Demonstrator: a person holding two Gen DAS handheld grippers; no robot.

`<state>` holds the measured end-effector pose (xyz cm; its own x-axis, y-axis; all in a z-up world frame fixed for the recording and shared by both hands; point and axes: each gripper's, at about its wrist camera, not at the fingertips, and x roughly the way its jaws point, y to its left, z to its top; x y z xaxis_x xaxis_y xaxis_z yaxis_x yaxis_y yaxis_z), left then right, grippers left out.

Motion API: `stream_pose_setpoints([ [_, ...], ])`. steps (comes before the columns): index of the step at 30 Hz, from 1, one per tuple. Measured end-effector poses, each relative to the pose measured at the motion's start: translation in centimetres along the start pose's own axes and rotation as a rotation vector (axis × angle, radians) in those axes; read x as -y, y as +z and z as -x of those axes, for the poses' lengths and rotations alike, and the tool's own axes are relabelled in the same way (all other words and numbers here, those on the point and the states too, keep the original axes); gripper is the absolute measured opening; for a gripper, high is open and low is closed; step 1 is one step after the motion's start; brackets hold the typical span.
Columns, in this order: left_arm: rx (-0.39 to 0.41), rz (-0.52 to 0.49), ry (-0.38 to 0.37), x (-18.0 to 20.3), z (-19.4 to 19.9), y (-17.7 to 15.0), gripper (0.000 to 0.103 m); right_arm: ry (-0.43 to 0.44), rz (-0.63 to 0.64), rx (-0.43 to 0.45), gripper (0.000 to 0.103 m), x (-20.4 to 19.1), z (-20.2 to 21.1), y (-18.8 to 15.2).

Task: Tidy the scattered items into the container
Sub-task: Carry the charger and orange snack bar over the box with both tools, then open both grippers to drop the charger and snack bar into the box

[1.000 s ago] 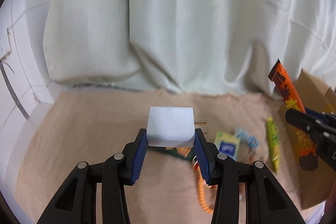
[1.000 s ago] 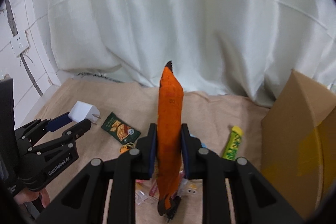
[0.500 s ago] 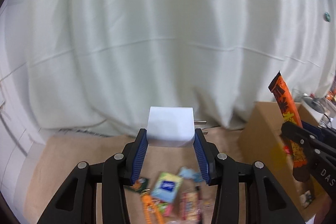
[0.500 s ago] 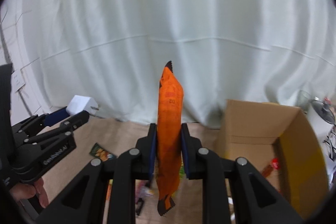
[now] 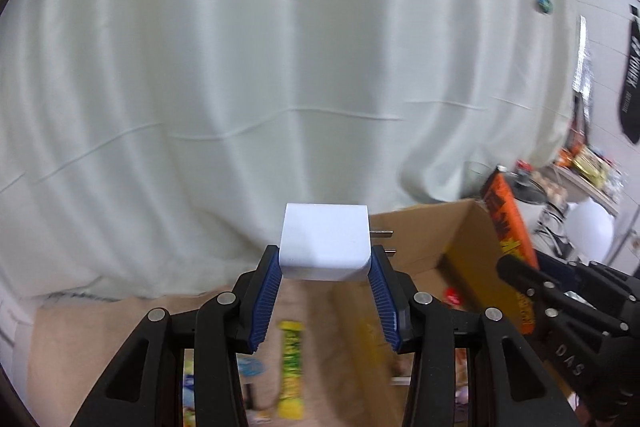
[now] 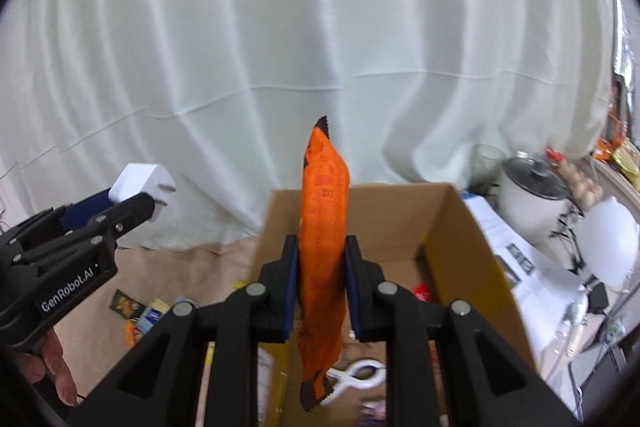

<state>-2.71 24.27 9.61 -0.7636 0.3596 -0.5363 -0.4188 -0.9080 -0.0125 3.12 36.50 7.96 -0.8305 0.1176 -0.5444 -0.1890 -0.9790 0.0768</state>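
My left gripper (image 5: 324,263) is shut on a white plug charger (image 5: 324,241) and holds it in the air, left of the open cardboard box (image 5: 452,251). It also shows in the right wrist view (image 6: 132,205), with the charger (image 6: 140,183). My right gripper (image 6: 322,259) is shut on an upright orange snack packet (image 6: 324,227), held over the cardboard box (image 6: 456,255). The packet also shows in the left wrist view (image 5: 508,223). A white clip (image 6: 356,379) and a red item (image 6: 424,293) lie inside the box.
A yellow-green candy bar (image 5: 290,367) and several small packets (image 6: 136,311) lie on the beige cloth left of the box. A white curtain (image 5: 280,67) hangs behind. A rice cooker (image 6: 532,195) and papers stand right of the box.
Both grippers have swung right toward the box with their items still held. The box now fills the lower middle of the right wrist view, under the orange packet.
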Motion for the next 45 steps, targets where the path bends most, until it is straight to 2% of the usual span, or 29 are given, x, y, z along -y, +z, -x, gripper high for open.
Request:
stream_pose_setpoints([
  [8,-0.087,-0.045,-0.095,5.5,-3.9,-0.3,0.045,-0.089,-0.041,-0.068,0.025,4.6,-0.6,-1.3],
  [13,-0.148,-0.062,-0.119,7.4,-6.3,-2.1,0.045,-0.095,-0.067,-0.132,0.025,6.8,-1.9,-2.4],
  [21,-0.251,-0.064,-0.115,8.5,-9.1,-3.9,0.045,-0.097,-0.076,-0.242,0.025,8.3,-4.2,-4.6],
  [26,-0.237,-0.06,-0.101,8.6,-8.9,-3.9,0.045,-0.083,-0.083,-0.283,0.025,8.9,-5.0,-5.3],
  [31,-0.267,-0.086,-0.097,9.0,-9.3,-3.9,0.046,-0.069,-0.073,-0.314,0.026,8.8,-5.5,-5.6],
  [33,-0.28,-0.093,-0.093,9.3,-9.4,-4.1,0.046,-0.087,-0.065,-0.315,0.032,8.8,-5.5,-5.7],
  [34,-0.286,-0.095,-0.087,9.4,-9.5,-4.2,0.047,-0.086,-0.068,-0.307,0.043,8.9,-5.2,-5.7],
  [35,-0.291,-0.095,-0.085,9.4,-9.5,-4.2,0.052,-0.088,-0.066,-0.304,0.062,8.9,-5.1,-5.7],
  [36,-0.295,-0.092,-0.087,9.4,-9.5,-4.3,0.057,-0.091,-0.066,-0.301,0.07,9.0,-4.9,-5.7],
  [37,-0.296,-0.091,-0.082,9.4,-9.5,-4.3,0.066,-0.095,-0.072,-0.289,0.075,9.1,-4.7,-5.6],
  [38,-0.294,-0.093,-0.066,9.4,-9.4,-4.3,0.074,-0.102,-0.084,-0.273,0.077,9.3,-4.3,-5.4],
  [40,-0.289,-0.094,-0.04,9.1,-9.2,-4.3,0.083,-0.119,-0.086,-0.265,0.082,9.5,-3.9,-5.3],
  [41,-0.287,-0.089,-0.039,8.9,-9.1,-4.2,0.083,-0.14,-0.082,-0.265,0.088,9.7,-3.7,-5.3],
  [45,-0.28,-0.082,-0.024,8.2,-8.4,-4.1,0.083,-0.128,-0.109,-0.25,0.095,9.9,-3.4,-5.1],
])
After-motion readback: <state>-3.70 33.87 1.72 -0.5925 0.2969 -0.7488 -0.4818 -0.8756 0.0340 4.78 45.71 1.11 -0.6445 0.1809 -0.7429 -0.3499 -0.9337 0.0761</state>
